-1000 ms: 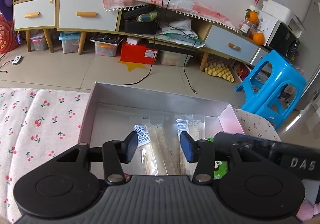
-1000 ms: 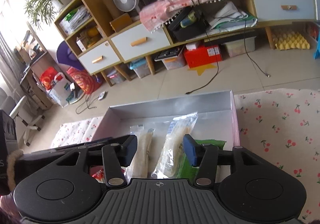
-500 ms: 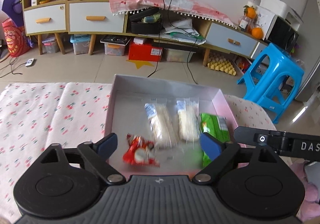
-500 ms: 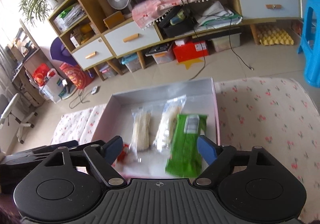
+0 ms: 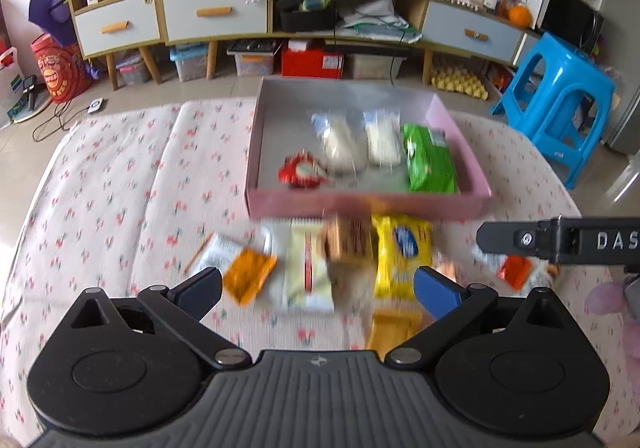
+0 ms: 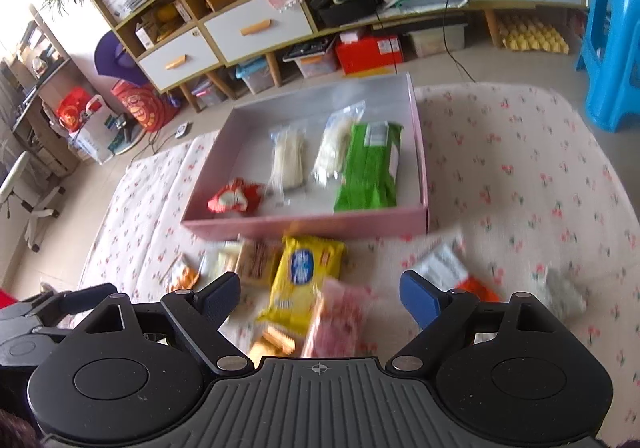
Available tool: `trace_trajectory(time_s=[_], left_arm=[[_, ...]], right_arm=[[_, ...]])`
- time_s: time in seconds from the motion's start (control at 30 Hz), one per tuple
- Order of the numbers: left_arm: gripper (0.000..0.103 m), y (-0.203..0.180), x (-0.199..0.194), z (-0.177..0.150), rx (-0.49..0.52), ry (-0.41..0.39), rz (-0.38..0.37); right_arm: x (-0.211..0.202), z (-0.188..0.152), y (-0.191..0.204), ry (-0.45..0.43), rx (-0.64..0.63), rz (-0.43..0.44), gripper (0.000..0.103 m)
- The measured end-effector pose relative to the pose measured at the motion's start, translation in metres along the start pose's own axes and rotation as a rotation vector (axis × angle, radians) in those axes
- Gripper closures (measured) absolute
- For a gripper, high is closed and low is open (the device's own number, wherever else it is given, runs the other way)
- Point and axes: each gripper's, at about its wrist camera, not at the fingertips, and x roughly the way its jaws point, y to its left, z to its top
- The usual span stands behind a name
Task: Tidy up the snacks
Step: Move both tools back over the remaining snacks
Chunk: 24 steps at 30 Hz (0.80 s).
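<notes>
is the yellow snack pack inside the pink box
No, the yellow pack lies on the cloth in front of the pink box, outside its near wall.

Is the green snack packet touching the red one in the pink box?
Apart. The right wrist view shows the green packet by one wall and the red packet across bare box floor.

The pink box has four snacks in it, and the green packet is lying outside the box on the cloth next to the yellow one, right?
Not quite. The green packet lies inside the pink box, by its right wall; it is one of the four snacks there. Only the yellow packet lies outside on the cloth. The right wrist view shows this.
</notes>
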Motion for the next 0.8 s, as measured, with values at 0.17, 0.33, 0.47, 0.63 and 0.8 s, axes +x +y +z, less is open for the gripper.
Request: trace_trajectory(time_s=[0.17, 0.33, 0.47, 0.63, 0.8], left_arm=[[0.002, 0.007, 0.004, -0.031, -0.01, -0.019, -0.029], [0.01, 0.001, 0.012, -0.034, 0.026, 0.05, -0.081], [0.021, 0.001, 0.022, -0.035, -0.001, 0.087, -0.16], [0.044, -0.005, 0.04, -0.037, -0.006, 0.151, -0.187], [0.059, -0.005, 0.049, -0.041, -0.025, 0.184, -0.199]], right_arm=[[-0.004, -0.022, -0.011, 0.005, -0.011, 0.008, 0.014], [-0.005, -0.028, -0.021, 0.042, -0.028, -0.027, 0.014], [-0.008, -0.033, -0.037, 0.054, -0.013, -0.067, 0.014], [-0.009, -0.034, -0.064, 0.066, 0.039, -0.157, 0.014], [-0.002, -0.034, -0.092, 0.096, 0.169, -0.175, 0.014]])
